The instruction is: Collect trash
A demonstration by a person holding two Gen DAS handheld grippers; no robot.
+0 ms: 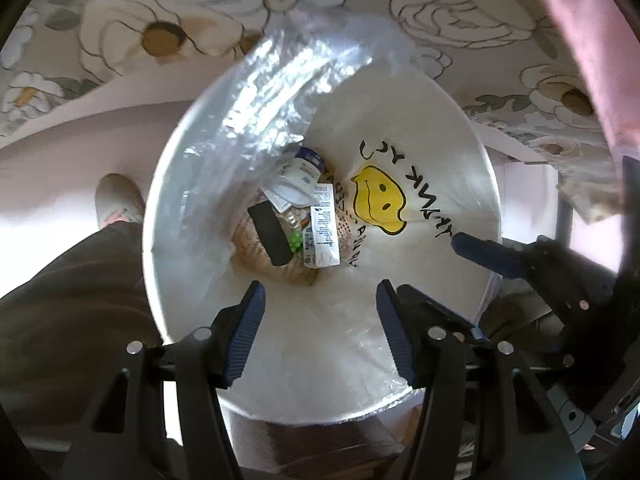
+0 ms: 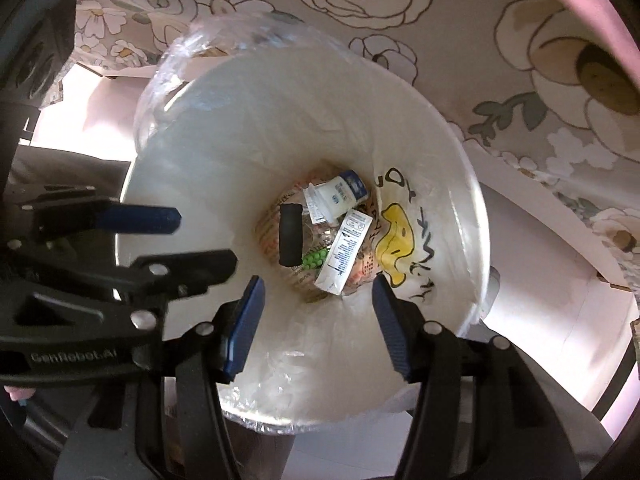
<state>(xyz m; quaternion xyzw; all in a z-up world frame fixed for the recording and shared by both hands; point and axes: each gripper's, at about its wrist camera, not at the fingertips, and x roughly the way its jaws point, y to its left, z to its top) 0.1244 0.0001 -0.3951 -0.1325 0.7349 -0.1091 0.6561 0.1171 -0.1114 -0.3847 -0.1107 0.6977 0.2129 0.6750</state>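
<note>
Two claws hang over the white bin (image 1: 192,152), both pointing down into it. The left gripper (image 1: 320,332) has its blue pads apart with nothing between them. The right gripper (image 2: 318,330) is the same: pads apart, holding nothing. They are likely over the bin because that is where trash gets let go, so it falls straight in.

Down at the bottom of the bin lies the trash. I can see a small white carton (image 1: 322,236) with tiny print, a black flat thing (image 1: 270,236) beside it, a white bottle with a blue cap (image 1: 306,166), and some little green beads (image 1: 295,243) between the black thing and the carton. They all rest on a brown printed bag (image 1: 250,246).

Inside the bin is a white plastic liner with a yellow smiley face (image 1: 380,200). It keeps the bin clean. On one side of the rim some clear plastic (image 1: 280,80) sticks up and leans over the opening. That may catch things on the way in.

Next to the bin is a flowery cloth (image 1: 120,28). A person's shoe (image 1: 118,198) and dark trouser leg are just beside the bin too. The way down into the bin looks open.
</note>
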